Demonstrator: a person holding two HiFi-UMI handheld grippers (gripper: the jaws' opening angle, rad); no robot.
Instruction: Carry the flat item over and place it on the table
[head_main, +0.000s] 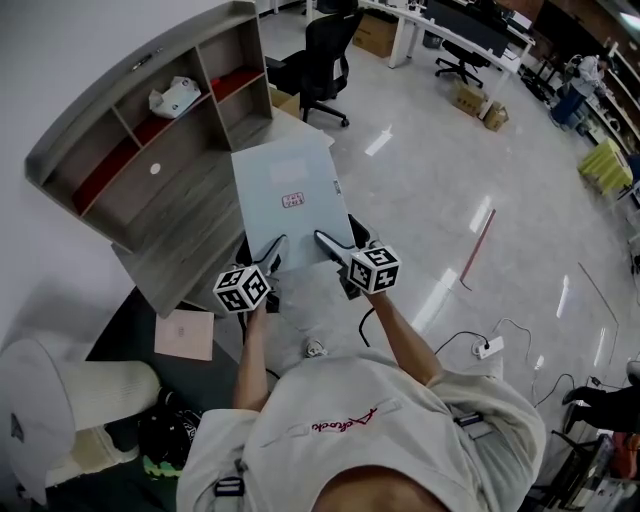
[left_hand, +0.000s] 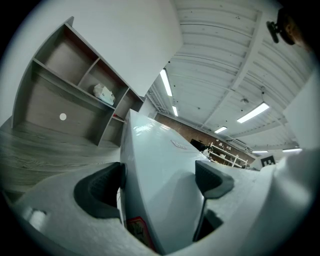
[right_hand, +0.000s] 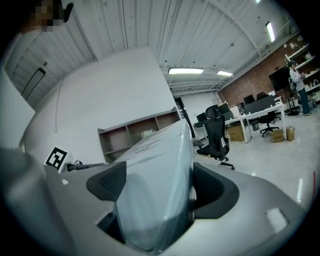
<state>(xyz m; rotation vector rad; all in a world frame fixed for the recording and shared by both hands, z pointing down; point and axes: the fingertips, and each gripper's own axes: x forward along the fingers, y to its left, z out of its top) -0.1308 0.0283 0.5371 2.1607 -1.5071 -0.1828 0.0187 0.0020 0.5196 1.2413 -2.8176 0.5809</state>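
Note:
A flat pale grey-blue file box (head_main: 288, 200) with a small red label is held level in the air, in front of the person and partly over the wooden desk (head_main: 190, 240). My left gripper (head_main: 272, 246) is shut on the box's near left edge. My right gripper (head_main: 322, 240) is shut on its near right edge. In the left gripper view the box (left_hand: 155, 170) fills the gap between the dark pads (left_hand: 100, 192). In the right gripper view the box (right_hand: 160, 185) is clamped between both pads (right_hand: 107, 185).
The desk carries a grey shelf unit (head_main: 140, 110) with a white object (head_main: 172, 97) in one cubby. A black office chair (head_main: 322, 55) stands beyond the desk. A pink sheet (head_main: 185, 334) and a white bin (head_main: 60, 410) are at the lower left. Cables and a power strip (head_main: 488, 347) lie on the floor at right.

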